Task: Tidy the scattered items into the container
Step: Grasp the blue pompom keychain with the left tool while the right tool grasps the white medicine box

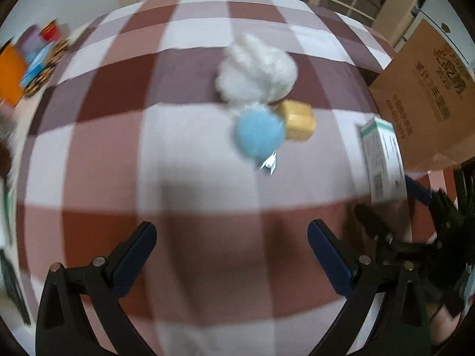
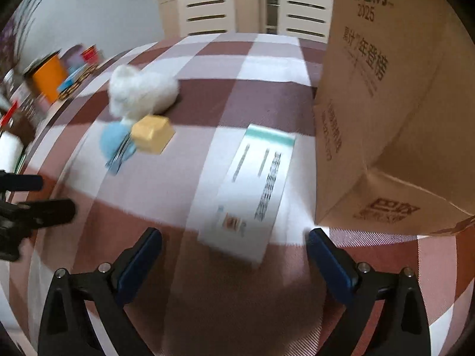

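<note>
On the checked tablecloth lie a white fluffy toy (image 1: 256, 69), a blue pompom keychain (image 1: 259, 136) and a yellow block (image 1: 297, 120), close together. They show in the right wrist view too: toy (image 2: 142, 90), pompom (image 2: 114, 142), block (image 2: 153, 133). A flat white and green box (image 2: 252, 190) lies just ahead of my open, empty right gripper (image 2: 234, 249). The brown paper bag (image 2: 392, 112) stands to its right. My left gripper (image 1: 231, 241) is open and empty, well short of the pompom. The box (image 1: 383, 160) and bag (image 1: 424, 95) lie to its right.
Cups, boxes and an orange container (image 2: 49, 78) crowd the table's left side. White chairs (image 2: 207, 12) stand behind the far edge. The other gripper (image 2: 32, 210) shows at the left of the right wrist view.
</note>
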Demonstrator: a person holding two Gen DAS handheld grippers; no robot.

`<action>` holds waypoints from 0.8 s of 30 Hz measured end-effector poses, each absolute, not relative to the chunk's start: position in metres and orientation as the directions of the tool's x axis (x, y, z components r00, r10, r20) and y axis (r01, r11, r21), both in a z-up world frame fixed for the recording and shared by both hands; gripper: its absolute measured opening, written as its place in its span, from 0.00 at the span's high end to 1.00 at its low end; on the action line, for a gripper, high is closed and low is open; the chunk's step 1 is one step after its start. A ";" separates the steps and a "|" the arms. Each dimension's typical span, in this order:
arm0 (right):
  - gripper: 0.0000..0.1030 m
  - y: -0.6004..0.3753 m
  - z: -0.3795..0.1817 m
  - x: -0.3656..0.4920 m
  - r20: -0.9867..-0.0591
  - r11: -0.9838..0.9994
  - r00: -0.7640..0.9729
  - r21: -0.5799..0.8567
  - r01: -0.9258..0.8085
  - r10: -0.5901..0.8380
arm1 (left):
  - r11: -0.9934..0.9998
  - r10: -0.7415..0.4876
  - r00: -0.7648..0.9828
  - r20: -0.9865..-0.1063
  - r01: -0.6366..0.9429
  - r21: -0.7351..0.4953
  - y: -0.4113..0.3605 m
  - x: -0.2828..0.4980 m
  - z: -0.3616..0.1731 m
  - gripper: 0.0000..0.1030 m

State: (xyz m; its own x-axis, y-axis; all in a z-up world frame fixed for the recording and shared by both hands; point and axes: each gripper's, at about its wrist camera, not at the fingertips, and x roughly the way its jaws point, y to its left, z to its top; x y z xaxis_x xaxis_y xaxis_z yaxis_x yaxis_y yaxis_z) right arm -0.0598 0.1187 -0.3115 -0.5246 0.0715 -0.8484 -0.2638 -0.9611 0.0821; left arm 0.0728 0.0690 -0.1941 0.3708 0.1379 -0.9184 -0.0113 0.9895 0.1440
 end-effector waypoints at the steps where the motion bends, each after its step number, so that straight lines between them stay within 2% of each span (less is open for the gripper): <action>1: 0.02 0.120 -0.312 -0.062 -0.849 -0.956 -0.523 0.084 -0.282 0.080 | 0.990 0.130 0.372 -0.919 0.000 0.140 0.067 0.083 -0.198 0.00; 4: 0.02 0.122 -0.313 -0.067 -0.850 -0.946 -0.520 0.090 -0.311 0.090 | 0.989 0.127 0.364 -0.923 0.026 0.147 0.063 0.107 -0.208 0.00; 8: 0.02 0.120 -0.313 -0.070 -0.843 -0.943 -0.530 0.102 -0.316 0.086 | 0.971 0.187 0.392 -0.901 0.063 0.229 0.059 0.125 -0.216 0.00; 15: 0.03 0.111 -0.316 -0.077 -0.831 -0.955 -0.540 0.041 -0.294 0.131 | 0.970 0.175 0.458 -0.871 0.070 0.231 0.064 0.133 -0.215 0.00; 17: 0.23 0.111 -0.313 -0.078 -0.824 -0.953 -0.546 0.022 -0.301 0.153 | 0.969 0.164 0.492 -0.855 0.082 0.232 0.065 0.128 -0.215 0.01; 18: 0.44 0.112 -0.311 -0.079 -0.819 -0.953 -0.549 0.011 -0.301 0.164 | 0.969 0.157 0.511 -0.845 0.088 0.233 0.066 0.124 -0.215 0.06; 19: 0.54 0.112 -0.309 -0.079 -0.819 -0.955 -0.550 0.007 -0.297 0.165 | 0.968 0.150 0.526 -0.837 0.095 0.233 0.067 0.120 -0.214 0.10; 20: 0.63 0.113 -0.307 -0.080 -0.823 -0.957 -0.546 0.009 -0.290 0.158 | 0.967 0.146 0.534 -0.833 0.102 0.235 0.067 0.116 -0.212 0.21; 21: 0.64 0.114 -0.307 -0.080 -0.828 -0.959 -0.542 0.019 -0.283 0.144 | 0.966 0.142 0.540 -0.830 0.109 0.235 0.067 0.111 -0.209 0.46; 22: 0.64 0.115 -0.306 -0.079 -0.831 -0.961 -0.542 0.034 -0.274 0.125 | 0.965 0.138 0.542 -0.829 0.115 0.236 0.067 0.106 -0.207 0.61; 23: 0.64 0.115 -0.306 -0.076 -0.833 -0.964 -0.543 0.048 -0.262 0.106 | 0.965 0.132 0.536 -0.834 0.123 0.232 0.068 0.103 -0.205 0.80; 24: 0.64 0.114 -0.305 -0.072 -0.836 -0.967 -0.542 0.059 -0.248 0.089 | 0.967 0.118 0.525 -0.843 0.132 0.217 0.069 0.098 -0.204 0.80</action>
State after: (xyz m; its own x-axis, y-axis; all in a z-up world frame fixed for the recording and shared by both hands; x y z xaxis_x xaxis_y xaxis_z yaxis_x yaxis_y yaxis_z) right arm -0.0718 0.1137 -0.3054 -0.5417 0.0886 -0.8359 -0.2485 -0.9669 0.0585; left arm 0.0982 0.0693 -0.2040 0.5252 0.1178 -0.8428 0.1316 0.9672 0.2172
